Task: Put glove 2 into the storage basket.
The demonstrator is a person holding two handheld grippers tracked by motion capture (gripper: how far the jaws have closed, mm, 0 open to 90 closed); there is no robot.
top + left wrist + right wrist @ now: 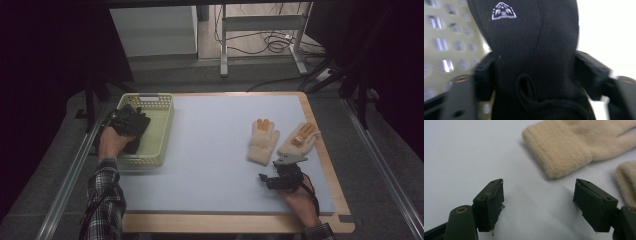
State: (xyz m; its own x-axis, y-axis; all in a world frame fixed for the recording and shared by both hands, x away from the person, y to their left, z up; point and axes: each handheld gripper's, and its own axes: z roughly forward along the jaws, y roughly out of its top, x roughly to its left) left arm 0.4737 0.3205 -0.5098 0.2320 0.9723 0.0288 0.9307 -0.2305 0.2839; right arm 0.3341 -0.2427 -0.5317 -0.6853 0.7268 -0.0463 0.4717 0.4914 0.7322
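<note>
Black glove (534, 50) between left fingers over green basket (161, 131), grip unclear, right fingers released.

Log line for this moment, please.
left gripper: over basket, black glove between jaws | right gripper: open, near beige gloves
</note>
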